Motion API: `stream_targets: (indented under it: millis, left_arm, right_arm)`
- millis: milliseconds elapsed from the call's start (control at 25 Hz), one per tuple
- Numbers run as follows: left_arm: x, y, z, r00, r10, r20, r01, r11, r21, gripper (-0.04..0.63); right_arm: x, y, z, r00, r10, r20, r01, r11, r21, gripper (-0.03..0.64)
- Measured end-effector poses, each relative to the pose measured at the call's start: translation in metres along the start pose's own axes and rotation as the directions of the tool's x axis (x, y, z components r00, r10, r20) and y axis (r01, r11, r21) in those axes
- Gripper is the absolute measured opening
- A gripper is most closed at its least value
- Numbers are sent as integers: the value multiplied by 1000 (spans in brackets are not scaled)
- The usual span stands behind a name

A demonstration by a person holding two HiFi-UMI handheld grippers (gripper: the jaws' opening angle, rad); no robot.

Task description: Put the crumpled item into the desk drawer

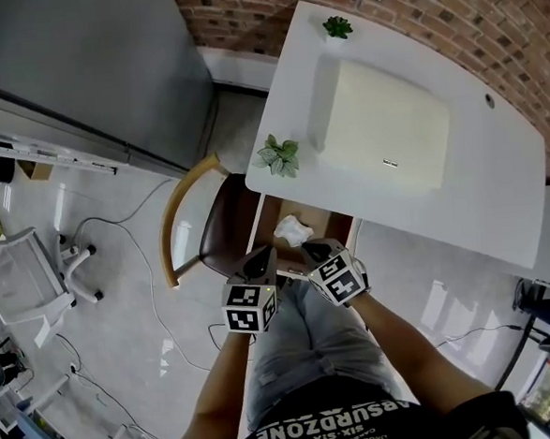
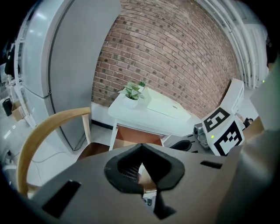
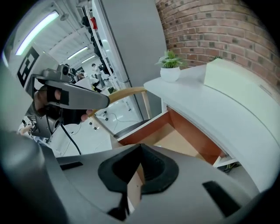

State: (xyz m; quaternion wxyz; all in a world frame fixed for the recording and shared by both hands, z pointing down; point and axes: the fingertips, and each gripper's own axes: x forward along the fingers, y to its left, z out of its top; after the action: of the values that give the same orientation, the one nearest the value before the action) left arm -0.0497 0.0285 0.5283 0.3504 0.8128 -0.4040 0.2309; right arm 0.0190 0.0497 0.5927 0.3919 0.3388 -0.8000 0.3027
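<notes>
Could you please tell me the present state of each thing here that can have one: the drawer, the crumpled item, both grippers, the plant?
Desk drawer: open.
Crumpled item: lying loose inside the drawer, not held.
Left gripper: shut, empty, near the drawer's front.
Right gripper: shut, empty, beside the left gripper.
Potted plant: upright on the desk.

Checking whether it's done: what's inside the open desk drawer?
A crumpled white item lies in the drawer, on bare wood. The drawer's back is hidden under the desktop.
</notes>
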Motion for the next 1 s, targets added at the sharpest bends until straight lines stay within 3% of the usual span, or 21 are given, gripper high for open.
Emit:
stream_targets:
  millis: [560, 1000]
  left_arm:
    - [-28, -36, 21, 998, -59, 36, 58, 998, 27, 3]
    - [-40, -42, 25, 997, -72, 40, 70, 996, 59, 3]
  right_arm:
    - [-60, 22, 26, 995, -12, 96, 15, 999, -30, -3]
    - [-77, 19, 29, 993, -39, 108, 41, 999, -23, -3]
